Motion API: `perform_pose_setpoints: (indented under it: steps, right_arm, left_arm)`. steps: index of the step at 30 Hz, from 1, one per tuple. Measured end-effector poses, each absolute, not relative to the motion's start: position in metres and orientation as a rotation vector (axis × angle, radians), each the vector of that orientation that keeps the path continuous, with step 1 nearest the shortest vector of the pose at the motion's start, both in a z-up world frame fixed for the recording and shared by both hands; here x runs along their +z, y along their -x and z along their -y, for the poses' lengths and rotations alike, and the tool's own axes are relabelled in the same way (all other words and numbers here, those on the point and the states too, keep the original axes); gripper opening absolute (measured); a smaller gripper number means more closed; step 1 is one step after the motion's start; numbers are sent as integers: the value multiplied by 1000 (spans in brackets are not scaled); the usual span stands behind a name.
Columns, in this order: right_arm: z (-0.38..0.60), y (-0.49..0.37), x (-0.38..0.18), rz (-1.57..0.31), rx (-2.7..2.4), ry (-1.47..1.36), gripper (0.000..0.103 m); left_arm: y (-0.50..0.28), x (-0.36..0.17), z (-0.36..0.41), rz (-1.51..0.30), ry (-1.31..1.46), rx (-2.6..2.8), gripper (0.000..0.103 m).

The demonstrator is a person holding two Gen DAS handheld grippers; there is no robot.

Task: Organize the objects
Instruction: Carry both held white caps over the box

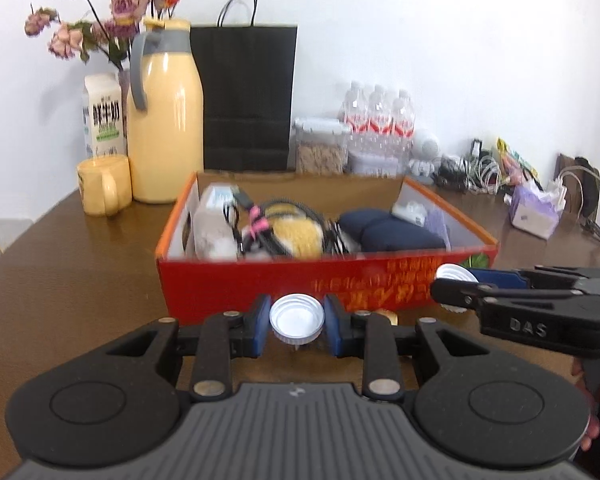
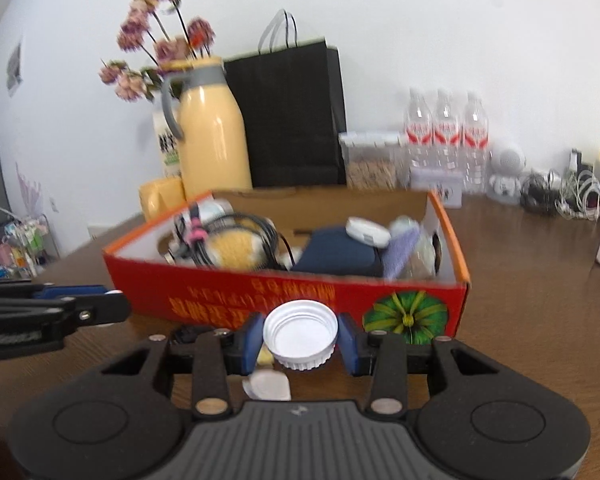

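My left gripper (image 1: pixel 297 322) is shut on a white ribbed bottle cap (image 1: pixel 297 319), open side up, held above the table in front of the red cardboard box (image 1: pixel 300 284). My right gripper (image 2: pixel 300 340) is shut on a second, larger white cap (image 2: pixel 300 334), just before the box's front wall (image 2: pixel 300 300). The right gripper also shows at the right of the left wrist view (image 1: pixel 452 284), with its cap (image 1: pixel 456 274). The box holds black cables (image 1: pixel 276 220), a yellow plush item (image 1: pixel 300 236) and a dark blue pouch (image 1: pixel 392 232).
Behind the box stand a yellow thermos jug (image 1: pixel 166 120), a yellow mug (image 1: pixel 102 184), a milk carton (image 1: pixel 102 114), a black paper bag (image 1: pixel 246 96), a clear food container (image 1: pixel 320 146) and water bottles (image 1: pixel 380 116). Cables and small items (image 1: pixel 484 172) clutter the back right. A white piece (image 2: pixel 268 386) lies below my right gripper.
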State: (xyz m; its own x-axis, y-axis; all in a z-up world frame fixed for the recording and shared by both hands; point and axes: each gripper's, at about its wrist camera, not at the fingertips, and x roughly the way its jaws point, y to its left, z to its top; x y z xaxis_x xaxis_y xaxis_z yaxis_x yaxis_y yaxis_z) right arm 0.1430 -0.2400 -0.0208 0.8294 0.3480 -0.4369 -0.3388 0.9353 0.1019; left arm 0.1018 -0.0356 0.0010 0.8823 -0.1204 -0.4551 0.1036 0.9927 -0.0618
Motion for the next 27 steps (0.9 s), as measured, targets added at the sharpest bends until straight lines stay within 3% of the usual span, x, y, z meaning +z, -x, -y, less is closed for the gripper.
perform_pose_setpoints:
  steps: [13, 27]
  right_arm:
    - [211, -183, 19, -370, 385, 11, 39]
    - [187, -264, -15, -429, 321, 7, 39]
  left_arm:
    - [-158, 37, 38, -370, 53, -92, 29]
    - [-238, 19, 37, -375, 66, 16, 29]
